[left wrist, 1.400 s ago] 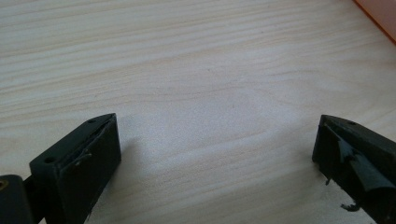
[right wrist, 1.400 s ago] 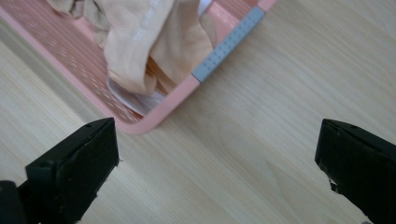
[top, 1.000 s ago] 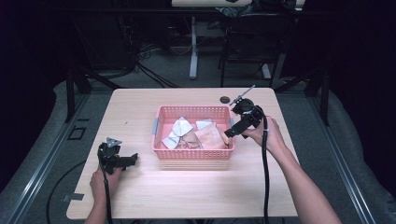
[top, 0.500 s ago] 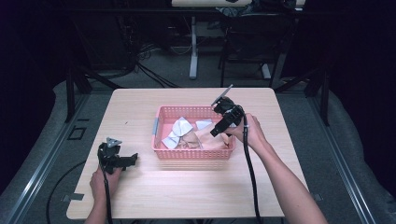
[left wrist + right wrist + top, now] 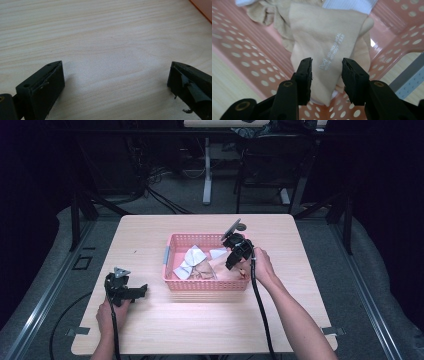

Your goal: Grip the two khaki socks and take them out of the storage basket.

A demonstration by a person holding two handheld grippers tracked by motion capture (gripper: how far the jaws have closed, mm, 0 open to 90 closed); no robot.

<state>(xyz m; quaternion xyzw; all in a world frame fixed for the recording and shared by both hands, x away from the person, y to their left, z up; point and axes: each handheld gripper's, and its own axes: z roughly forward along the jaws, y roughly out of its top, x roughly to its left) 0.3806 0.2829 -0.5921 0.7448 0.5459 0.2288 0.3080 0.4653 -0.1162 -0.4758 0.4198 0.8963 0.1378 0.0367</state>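
Note:
A pink perforated basket [image 5: 205,286] stands mid-table with white socks [image 5: 192,257] and a beige sock [image 5: 220,270] in it. My right gripper [image 5: 231,265] points down into the basket's right end. In the right gripper view its jaws [image 5: 327,70] straddle the beige sock [image 5: 327,37], which bears white printed lettering. They have just been closing, and the fabric lies between them without being visibly pinched. A white sock [image 5: 347,3] lies beyond. My left gripper [image 5: 142,290] rests near the table's front left, open, with bare wood between its jaws [image 5: 115,82].
A small dark round object [image 5: 241,226] lies on the table just behind the basket. The basket's wall [image 5: 242,50] rises close on both sides of the right jaws. Light wooden tabletop [image 5: 300,245] surrounds the basket. Dark floor and stands lie beyond the table.
My right gripper has moved left and down from beside the basket's right rim into the basket, over the beige sock, and its jaws have narrowed. The left gripper has stayed put.

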